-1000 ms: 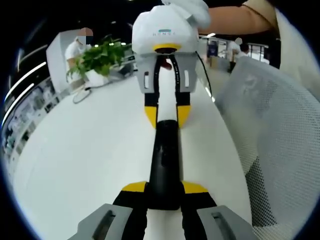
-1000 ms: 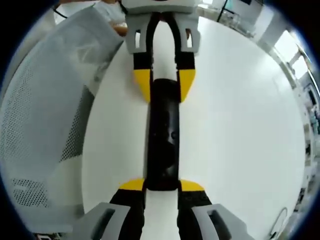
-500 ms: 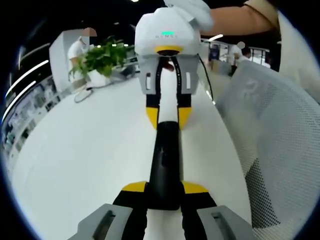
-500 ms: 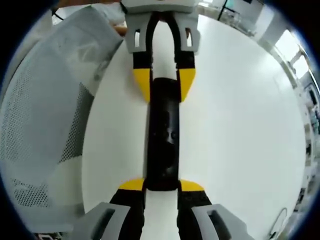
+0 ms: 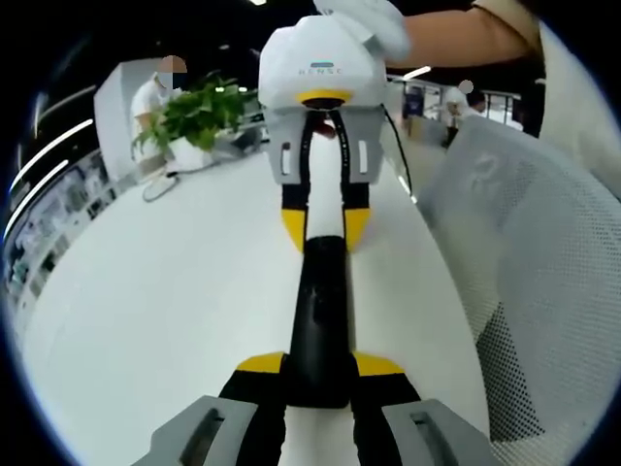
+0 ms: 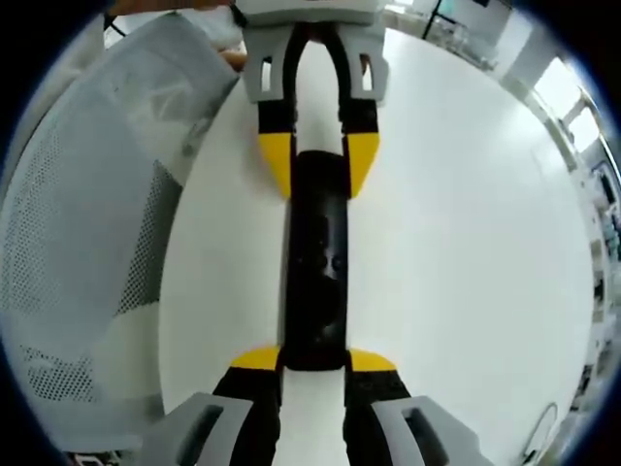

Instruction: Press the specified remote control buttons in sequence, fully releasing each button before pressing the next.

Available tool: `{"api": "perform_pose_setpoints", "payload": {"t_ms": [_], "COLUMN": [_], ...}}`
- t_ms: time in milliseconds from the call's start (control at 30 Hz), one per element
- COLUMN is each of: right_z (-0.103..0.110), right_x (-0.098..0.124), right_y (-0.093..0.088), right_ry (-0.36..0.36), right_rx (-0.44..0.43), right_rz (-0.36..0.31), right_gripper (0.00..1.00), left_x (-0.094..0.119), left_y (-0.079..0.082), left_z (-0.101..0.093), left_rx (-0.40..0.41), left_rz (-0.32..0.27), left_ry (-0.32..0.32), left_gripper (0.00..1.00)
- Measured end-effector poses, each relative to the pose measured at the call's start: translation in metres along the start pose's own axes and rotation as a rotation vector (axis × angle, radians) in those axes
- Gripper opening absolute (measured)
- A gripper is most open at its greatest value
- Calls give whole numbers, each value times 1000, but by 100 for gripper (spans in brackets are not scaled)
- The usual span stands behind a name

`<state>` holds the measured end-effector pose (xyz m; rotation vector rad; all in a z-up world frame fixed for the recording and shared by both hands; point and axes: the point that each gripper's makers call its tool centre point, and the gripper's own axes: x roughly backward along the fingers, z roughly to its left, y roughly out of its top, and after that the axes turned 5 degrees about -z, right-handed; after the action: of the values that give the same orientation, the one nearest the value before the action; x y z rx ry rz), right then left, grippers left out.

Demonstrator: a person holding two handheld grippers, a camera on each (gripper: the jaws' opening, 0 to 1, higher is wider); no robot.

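There is one remote control (image 5: 321,320), a long black bar, and I hold it between my two grippers, one at each end, lying lengthwise above the white table (image 5: 165,320). In the left gripper view its near end sits between my left gripper's (image 5: 320,366) two yellow-tipped jaws, which are closed onto its sides, and its far end runs up between the two yellow tips of my right gripper (image 5: 325,225), which comes in from the top of the view. In the right gripper view the same remote control (image 6: 316,277) shows a small cluster of buttons near its middle; my right gripper (image 6: 314,361) pinches the near end, and the left gripper (image 6: 320,160) clamps the far end. So both grippers are closed on the one remote control, four yellow tips in all touching its sides.

A gloved hand (image 5: 374,24) rests on top of the right gripper's white housing in the left gripper view. One white mesh chair back (image 5: 529,262) stands just beside the table's edge. Farther off, at the table's far side, is one green potted plant (image 5: 194,112), and one person in white (image 5: 147,97) stands behind it.
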<state>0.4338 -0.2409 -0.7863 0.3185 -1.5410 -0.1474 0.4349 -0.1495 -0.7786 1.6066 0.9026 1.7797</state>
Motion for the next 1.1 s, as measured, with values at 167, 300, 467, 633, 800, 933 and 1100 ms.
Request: {"api": "perform_pose_setpoints", "payload": {"t_ms": [167,300,467,633,800,933,1100], "right_z": [0,0,0,0,-1,-2,-2], "right_x": [0,0,0,0,-1,-1,-1], "right_y": [0,0,0,0,0,-1,-1], "right_ry": [0,-1,-3,-6,-9,-16,-22], "right_rx": [4,4,2,-3,-7,-14,-23], "right_rz": [-1,-3,-13,-29,-42,-55,-69], "right_gripper": [20,20,20,20,20,20,20], "left_x": [0,1,1,0,1,1,0], "left_y": [0,0,0,0,0,1,1], "left_z": [0,-1,0,0,0,0,1], "left_rx": [-5,-3,-2,6,-1,-2,-7], "left_rz": [4,7,15,12,17,24,36], "left_ry": [-2,-1,0,-7,-7,-13,-18], "left_gripper": [23,23,23,23,23,23,23]}}
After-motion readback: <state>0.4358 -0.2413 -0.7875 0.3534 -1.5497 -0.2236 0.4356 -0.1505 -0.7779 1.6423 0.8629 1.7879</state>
